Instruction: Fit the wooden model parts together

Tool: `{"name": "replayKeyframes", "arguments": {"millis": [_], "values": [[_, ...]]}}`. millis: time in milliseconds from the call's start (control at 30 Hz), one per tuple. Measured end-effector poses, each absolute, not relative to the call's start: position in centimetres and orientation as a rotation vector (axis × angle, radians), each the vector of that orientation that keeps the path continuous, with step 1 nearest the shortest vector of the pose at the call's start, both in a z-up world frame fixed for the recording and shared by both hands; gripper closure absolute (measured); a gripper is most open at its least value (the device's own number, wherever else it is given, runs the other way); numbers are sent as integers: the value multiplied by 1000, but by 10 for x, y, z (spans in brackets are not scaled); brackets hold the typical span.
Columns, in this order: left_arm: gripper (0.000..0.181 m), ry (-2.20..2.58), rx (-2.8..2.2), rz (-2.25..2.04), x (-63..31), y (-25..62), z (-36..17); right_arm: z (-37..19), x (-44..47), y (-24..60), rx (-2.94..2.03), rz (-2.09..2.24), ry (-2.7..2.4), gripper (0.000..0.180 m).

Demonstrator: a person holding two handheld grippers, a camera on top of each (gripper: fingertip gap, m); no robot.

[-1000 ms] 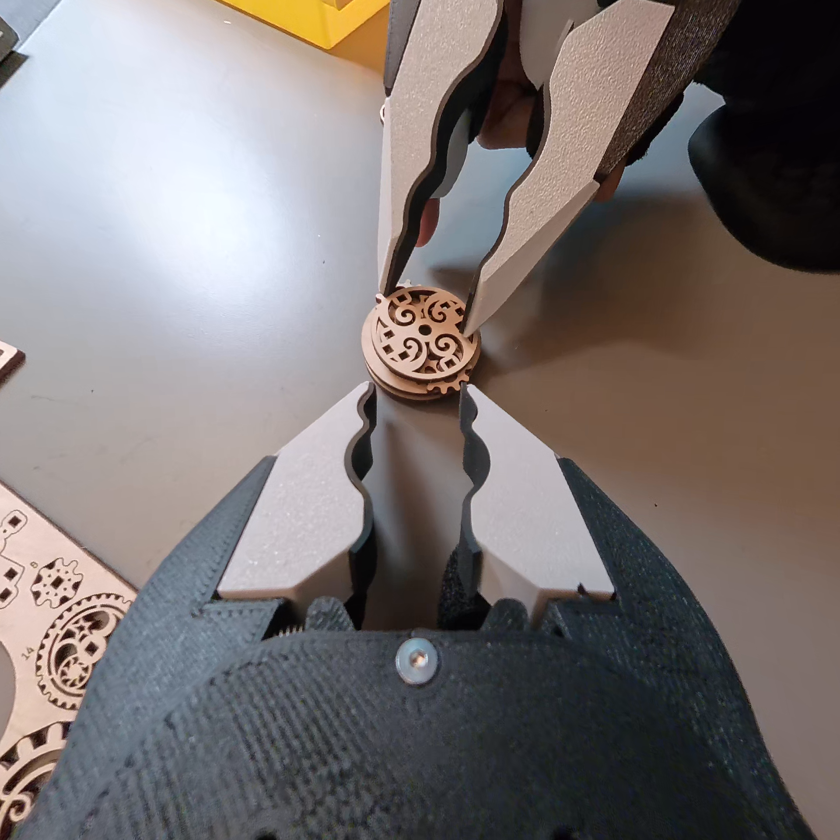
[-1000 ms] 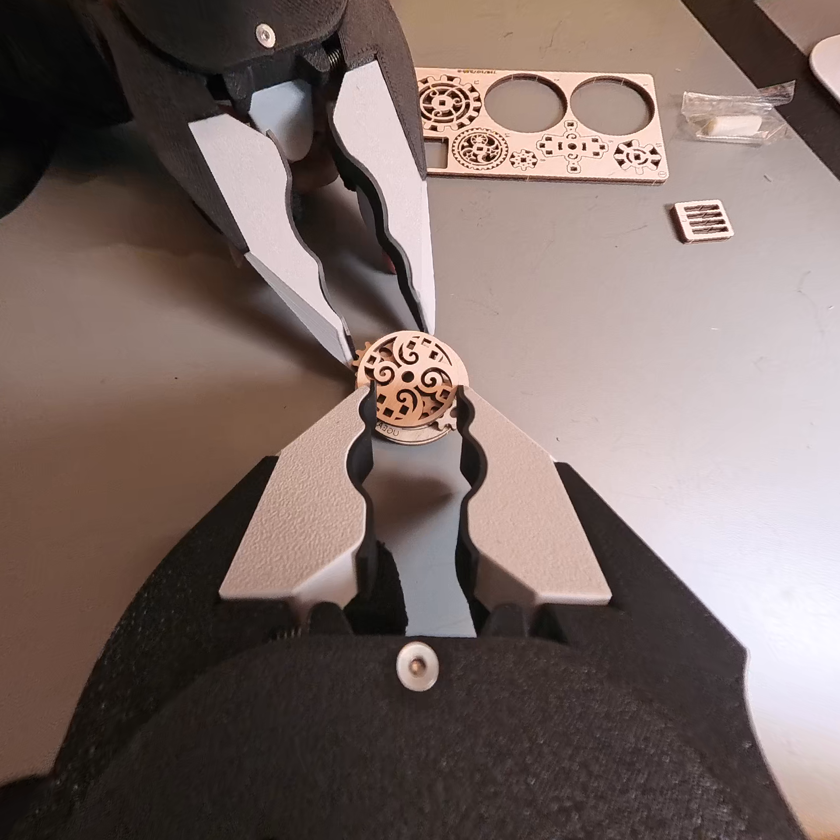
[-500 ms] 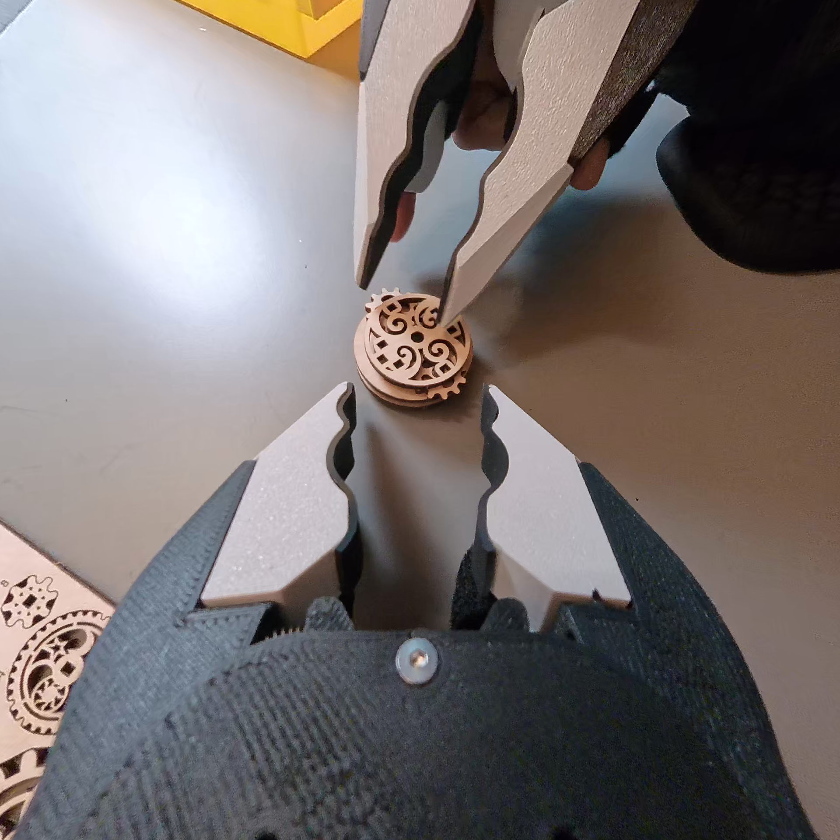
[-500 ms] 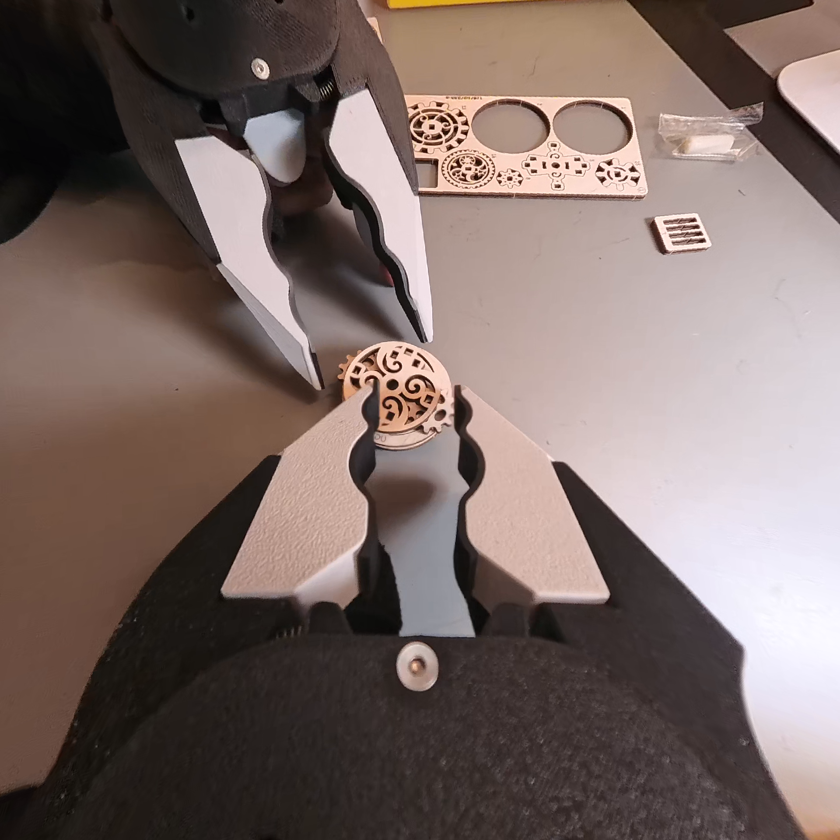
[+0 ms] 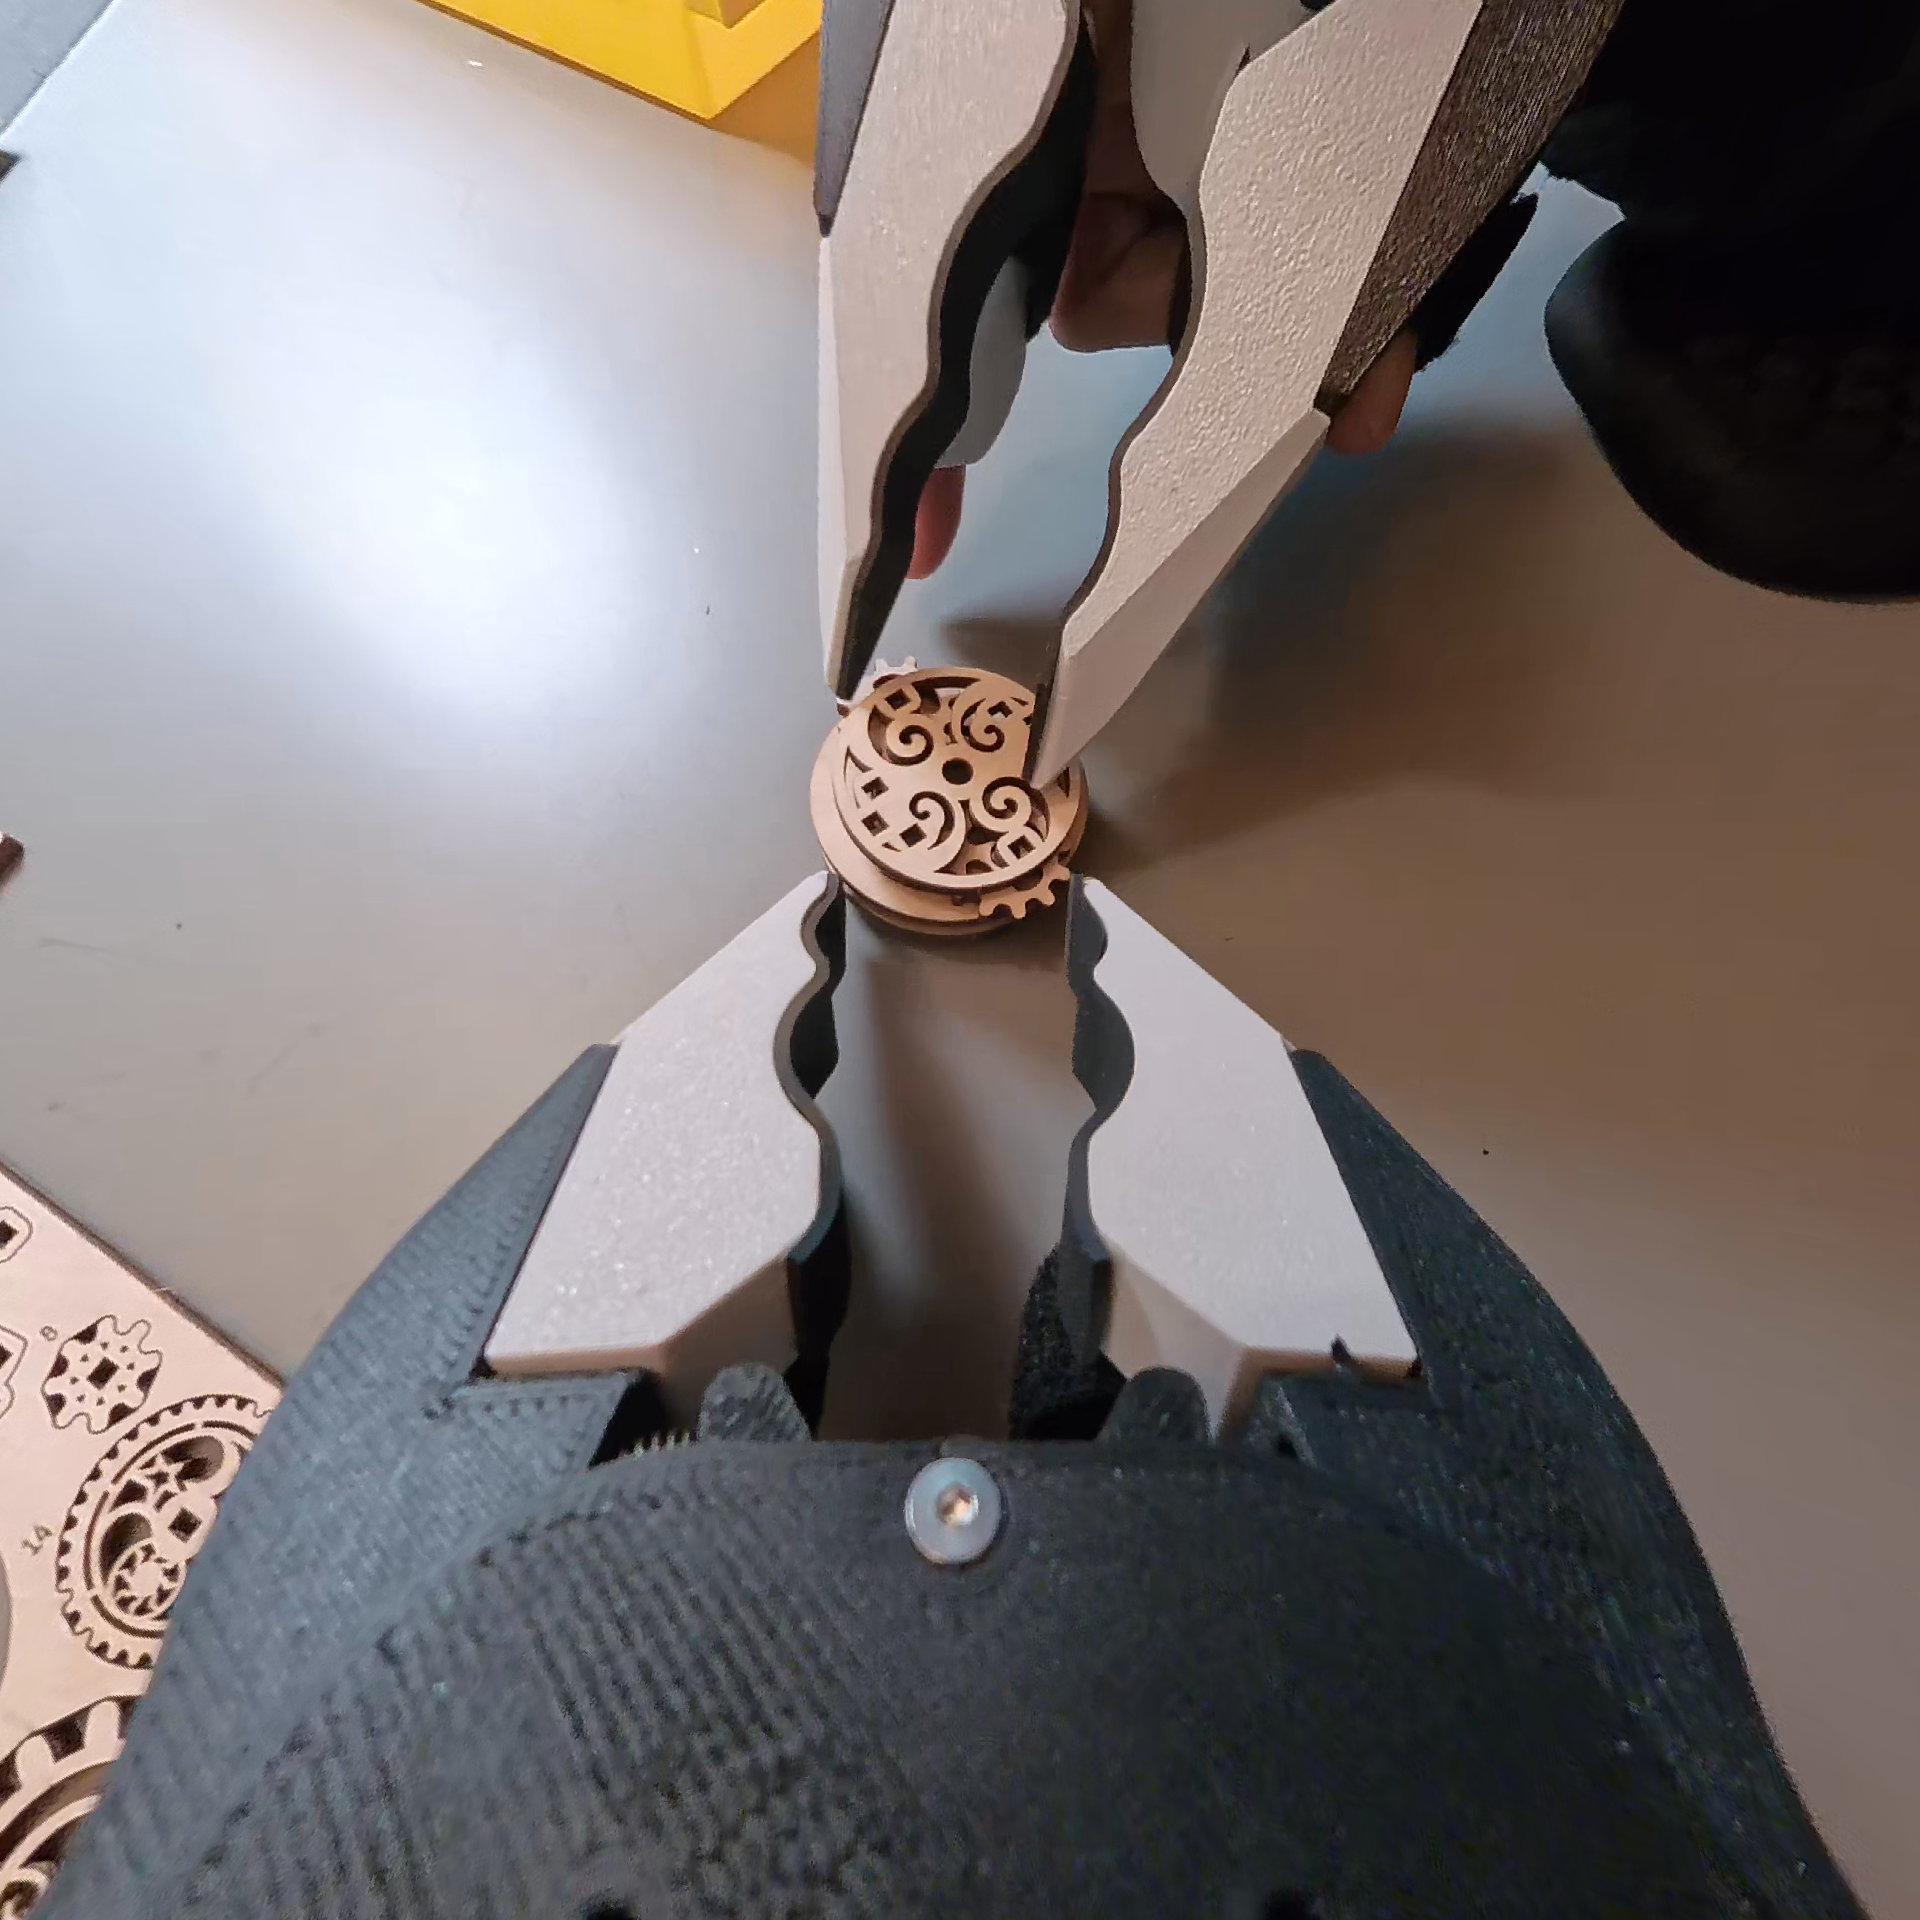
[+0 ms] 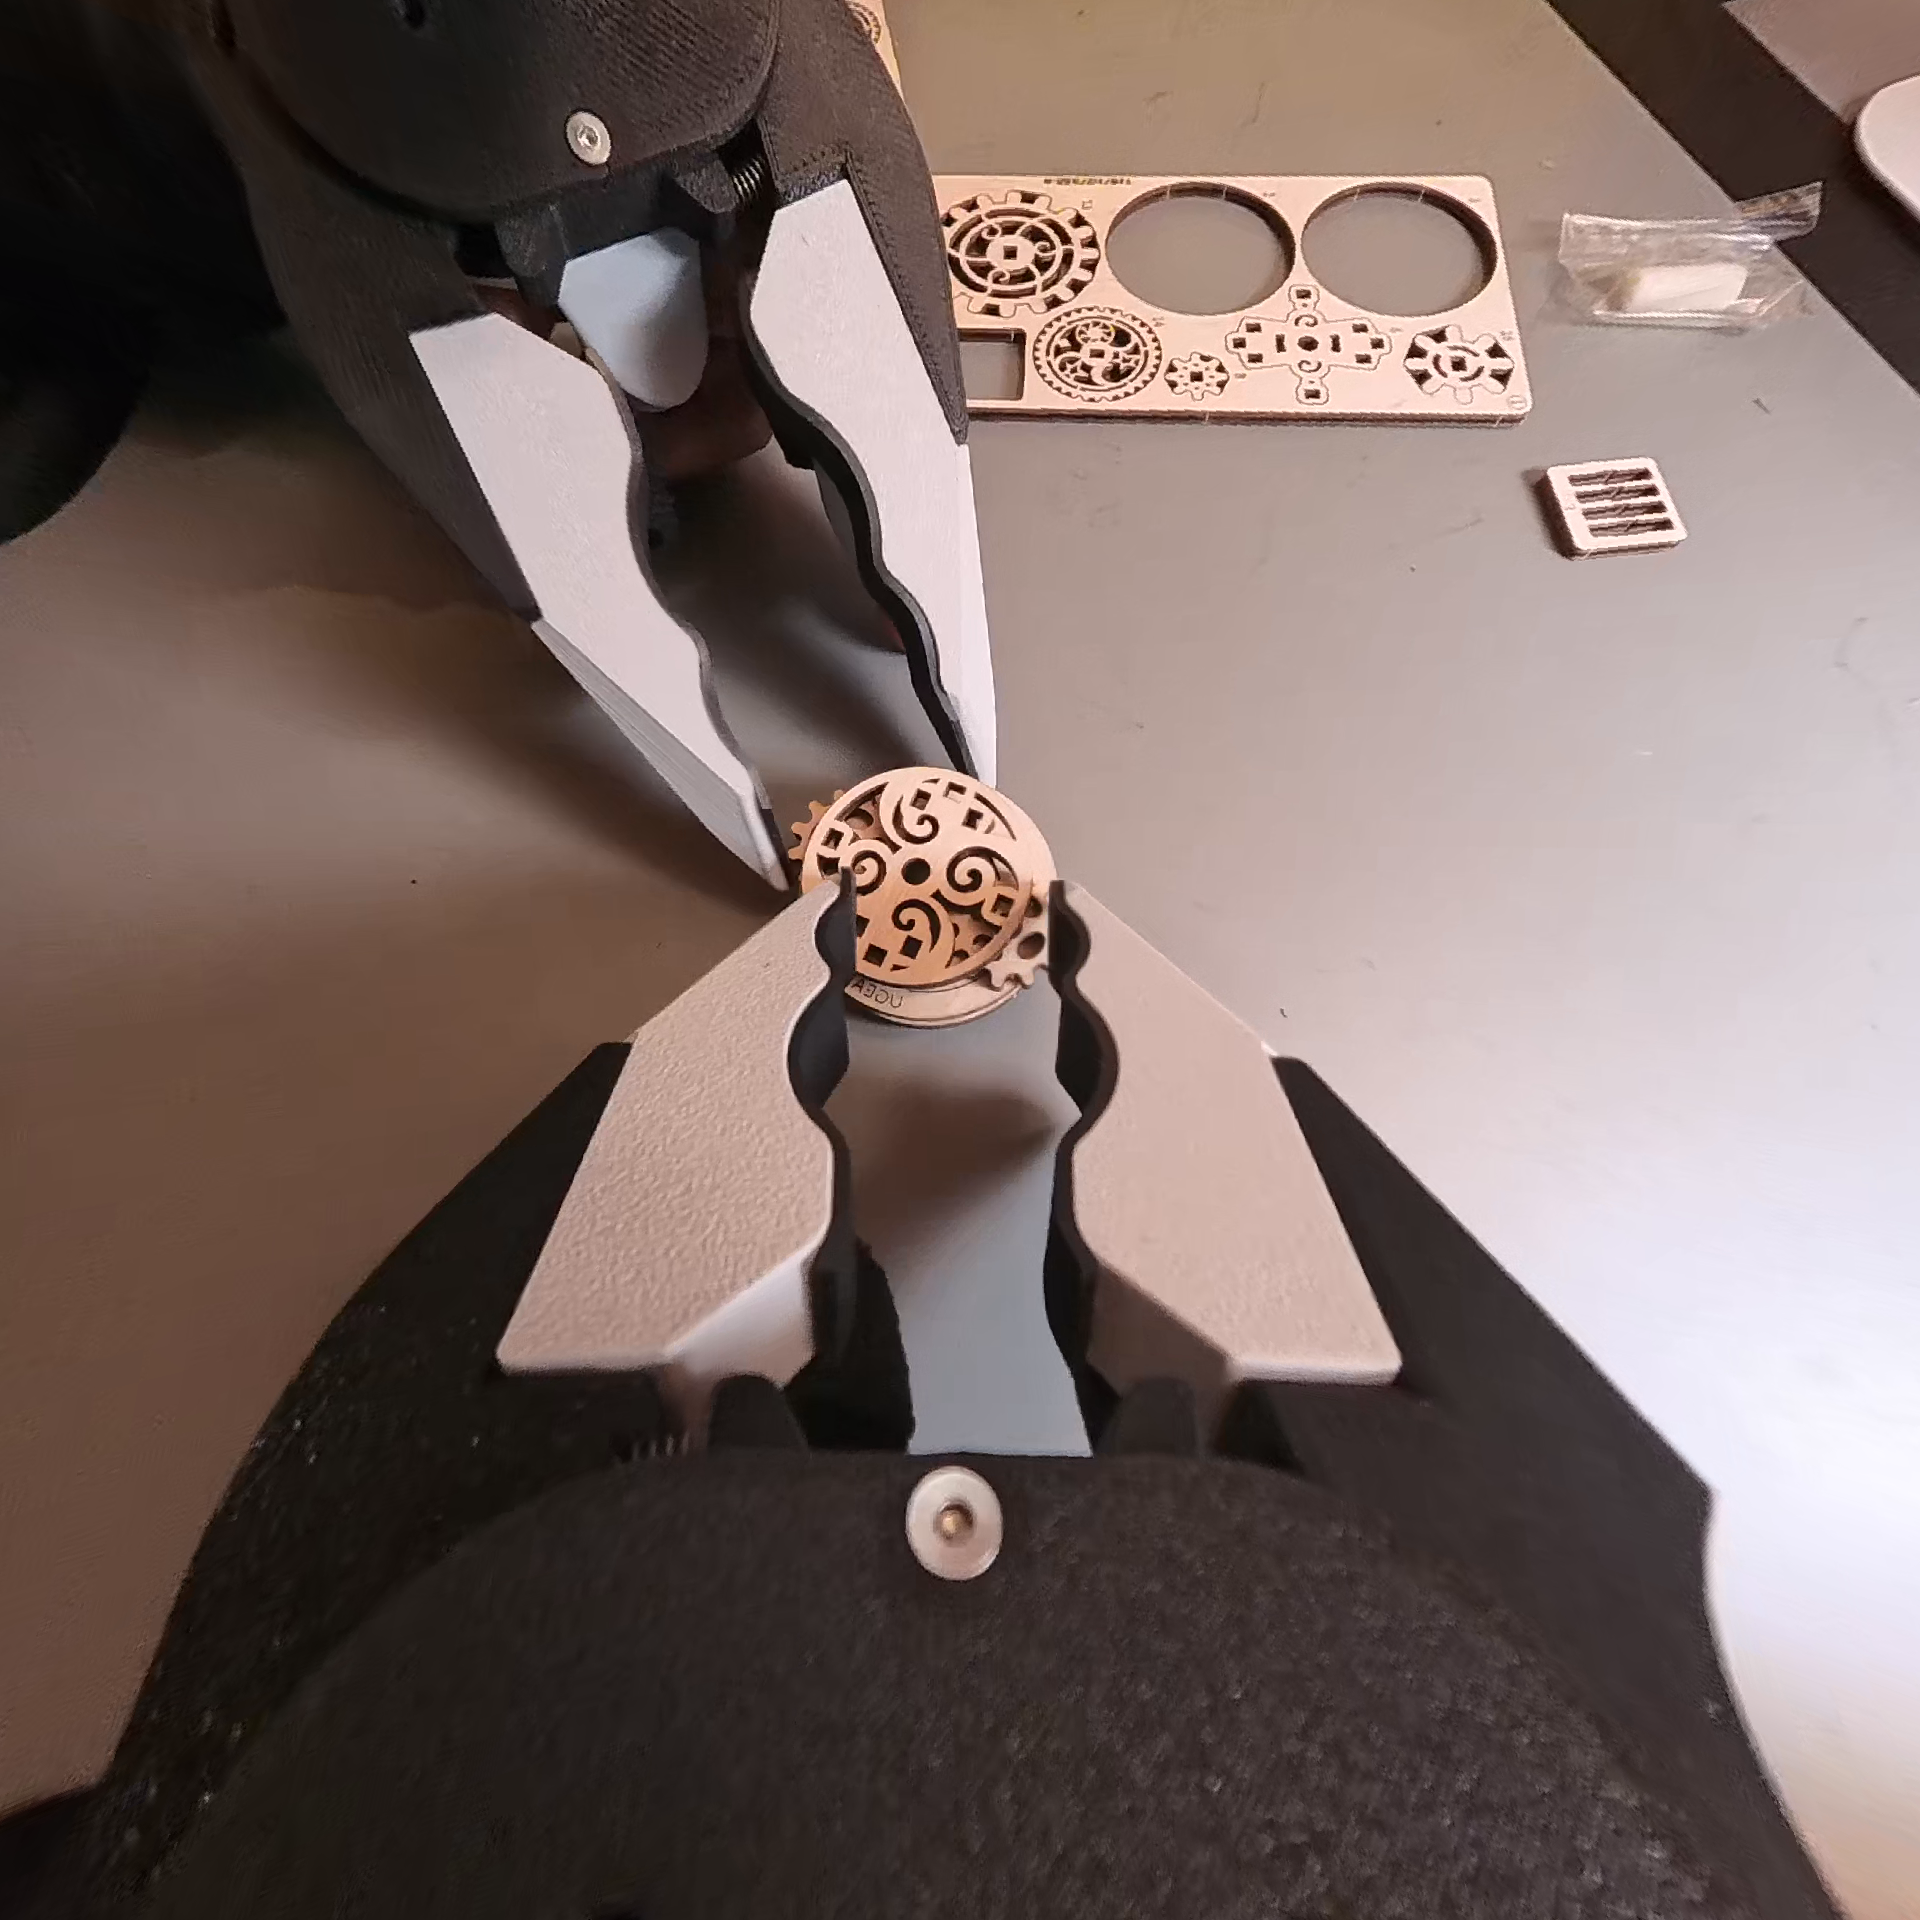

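Right hand-held gripper (image 6: 948, 899) is back in on the round, scroll-cut wooden disc stack (image 6: 928, 899), its jaws narrowed around the top disc; half a second ago they stood slightly off it. Whether they truly pinch it, I cannot tell. Left hand-held gripper (image 5: 951, 888) has closed back in from the opposite side, jaws parted to about the stack's width, tips at its rim rather than around it. My read: both are re-seating to press and align the layers, and small gear teeth poking out show they aren't flush yet. The stack sits mid-way on the grey surface (image 6: 1455, 831). Outward there's open room to the right; the pale plywood parts sheet (image 6: 1247, 301), a small slotted wooden square (image 6: 1605, 509) and a clear plastic bag (image 6: 1683, 275) lie well apart toward the far edge, and a yellow box (image 5: 644, 52) is well apart too.
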State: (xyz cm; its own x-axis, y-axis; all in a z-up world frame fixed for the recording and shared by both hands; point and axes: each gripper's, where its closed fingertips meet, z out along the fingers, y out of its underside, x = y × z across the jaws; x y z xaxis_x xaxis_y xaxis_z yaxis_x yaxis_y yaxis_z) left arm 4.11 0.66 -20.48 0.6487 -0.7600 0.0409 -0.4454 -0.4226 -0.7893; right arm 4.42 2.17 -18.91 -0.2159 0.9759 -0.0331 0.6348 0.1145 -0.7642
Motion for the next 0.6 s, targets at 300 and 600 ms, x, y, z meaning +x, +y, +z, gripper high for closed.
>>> {"name": "replayKeyframes", "arguments": {"millis": [300, 600], "values": [[141, 934, -2081, -503, 41, 7, -205, -189, 44, 21, -1558, 918, -1911, 152], [147, 923, -2081, -483, 36, 9, -204, -189, 44, 23, -1560, 916, -1904, 154]]}}
